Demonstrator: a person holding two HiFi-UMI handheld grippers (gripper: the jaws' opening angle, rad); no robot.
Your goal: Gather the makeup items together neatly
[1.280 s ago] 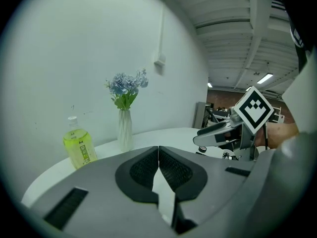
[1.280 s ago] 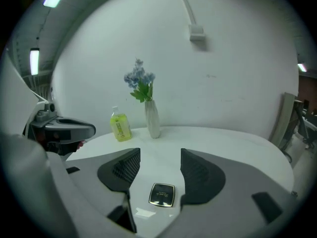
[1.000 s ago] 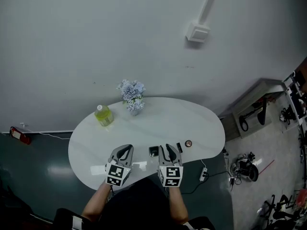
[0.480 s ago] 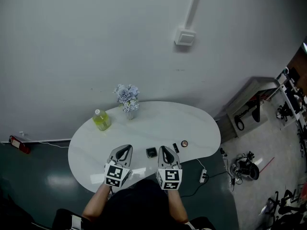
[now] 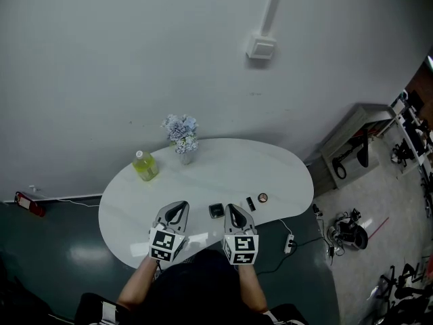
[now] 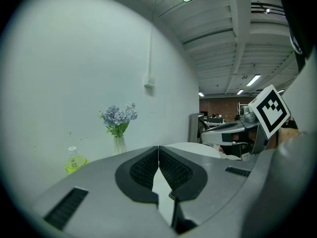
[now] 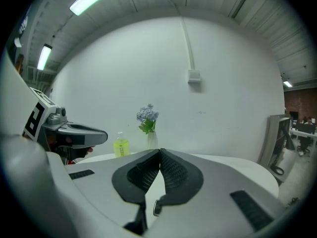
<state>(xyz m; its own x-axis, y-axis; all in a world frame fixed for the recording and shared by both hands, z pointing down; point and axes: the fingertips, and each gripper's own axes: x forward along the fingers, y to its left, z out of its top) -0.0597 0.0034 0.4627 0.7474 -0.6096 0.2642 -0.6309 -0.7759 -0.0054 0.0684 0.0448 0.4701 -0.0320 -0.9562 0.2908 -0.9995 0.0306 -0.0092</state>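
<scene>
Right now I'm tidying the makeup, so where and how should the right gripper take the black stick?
Probably across its narrow middle, from above. The stick lies flat on the table, slim and long, so jaws spanning its short width should hold. The right gripper has just closed, empty; open it first.

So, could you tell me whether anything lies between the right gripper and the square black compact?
Nothing visible does: the right gripper, jaws just closed empty, is beside the square black compact, with only bare table between them.
</scene>
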